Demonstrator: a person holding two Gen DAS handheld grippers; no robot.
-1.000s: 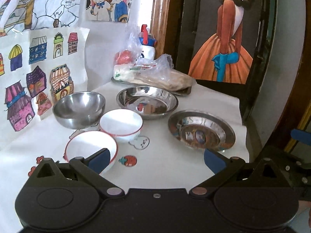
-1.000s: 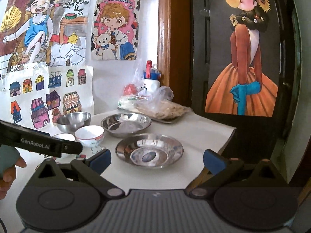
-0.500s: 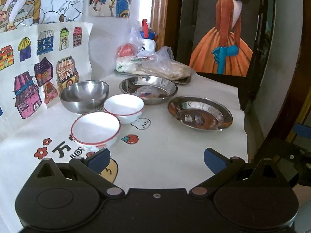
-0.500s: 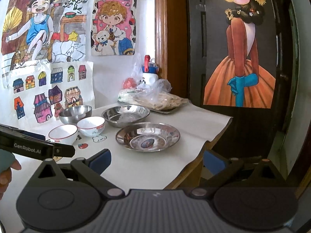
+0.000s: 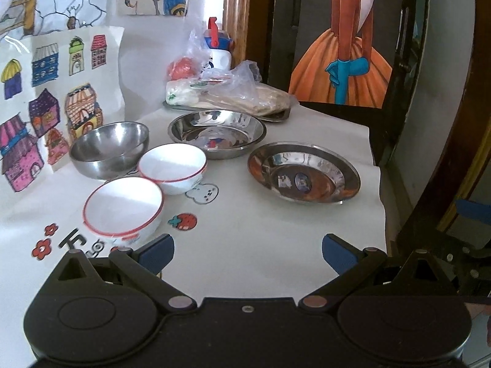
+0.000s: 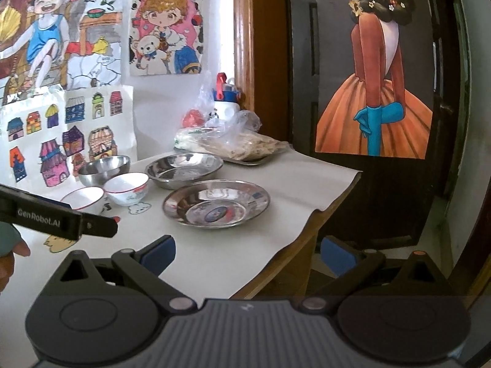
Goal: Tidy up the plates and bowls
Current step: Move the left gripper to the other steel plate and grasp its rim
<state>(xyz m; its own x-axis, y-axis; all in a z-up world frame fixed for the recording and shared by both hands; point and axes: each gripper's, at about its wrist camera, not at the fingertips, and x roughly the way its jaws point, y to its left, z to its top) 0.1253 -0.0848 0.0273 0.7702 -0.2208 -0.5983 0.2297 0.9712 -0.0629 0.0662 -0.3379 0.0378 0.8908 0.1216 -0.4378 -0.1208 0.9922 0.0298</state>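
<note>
Ahead of left claw (image 5: 248, 253), spread empty, near white bowl (image 5: 123, 208), right claw (image 6: 248, 253) likewise spread

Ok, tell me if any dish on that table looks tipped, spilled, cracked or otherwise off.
Nothing stands out. The two white bowls, the steel bowl, the deep steel dish and the flat steel plate all sit upright, empty and unstacked. Both the left gripper and right gripper are open.

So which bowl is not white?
The steel bowl at the back by the house drawings. The two other bowls are white with red rims.
</note>
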